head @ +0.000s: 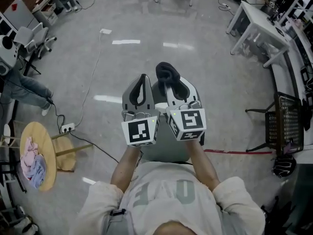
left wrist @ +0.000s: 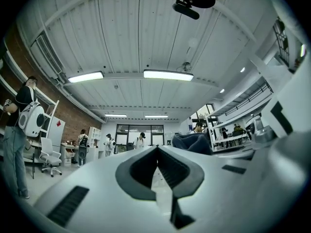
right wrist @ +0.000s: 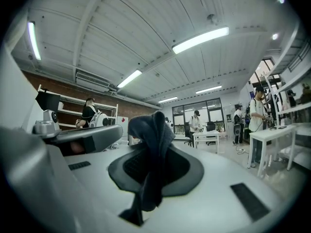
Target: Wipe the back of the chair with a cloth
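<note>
Clamped in right gripper (head: pixel 172 88): dark cloth (head: pixel 165 71), bunched above the tips. Beside it, left gripper (head: pixel 143 80) closed on nothing. Grey chair (head: pixel 164 153), likely the target, directly below both, mostly hidden. Can't tell how its back runs.

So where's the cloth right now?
The dark cloth is pinched in the right gripper, bunched at its tip near the middle of the head view, just right of the empty left gripper.
</note>
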Demonstrator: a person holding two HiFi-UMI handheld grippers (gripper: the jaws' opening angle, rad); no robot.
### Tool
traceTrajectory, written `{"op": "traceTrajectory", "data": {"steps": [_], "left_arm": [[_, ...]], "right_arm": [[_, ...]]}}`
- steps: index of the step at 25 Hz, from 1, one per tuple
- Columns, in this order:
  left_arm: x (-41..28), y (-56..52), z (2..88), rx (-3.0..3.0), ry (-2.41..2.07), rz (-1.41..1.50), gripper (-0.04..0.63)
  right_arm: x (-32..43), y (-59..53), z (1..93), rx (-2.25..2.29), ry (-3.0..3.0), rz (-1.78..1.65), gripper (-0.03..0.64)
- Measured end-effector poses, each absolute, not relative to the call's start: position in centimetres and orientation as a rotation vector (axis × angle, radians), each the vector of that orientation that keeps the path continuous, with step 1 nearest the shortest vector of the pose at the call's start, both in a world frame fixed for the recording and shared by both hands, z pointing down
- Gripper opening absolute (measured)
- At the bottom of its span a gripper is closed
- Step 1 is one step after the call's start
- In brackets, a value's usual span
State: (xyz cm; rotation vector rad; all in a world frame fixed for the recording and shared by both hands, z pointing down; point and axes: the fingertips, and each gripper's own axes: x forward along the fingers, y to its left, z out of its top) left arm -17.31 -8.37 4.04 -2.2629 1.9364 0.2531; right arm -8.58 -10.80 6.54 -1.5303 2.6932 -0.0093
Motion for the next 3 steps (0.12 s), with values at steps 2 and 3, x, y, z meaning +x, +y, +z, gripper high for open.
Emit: {"op": "traceTrajectory", "data": {"steps": [2,3], "left_arm": [[-17.31,-8.43,4.20,-2.263,1.938,0.251,0.014],[-17.38,-8.45,4.27,-2.263,1.940,0.250,0.015]], "right_arm": [[-8.45,-10.89,6.73,-1.533,2.693,-0.012,0.058],[-8.41,-10.94,6.83,-1.534,2.693,-0.014,0.058]]}}
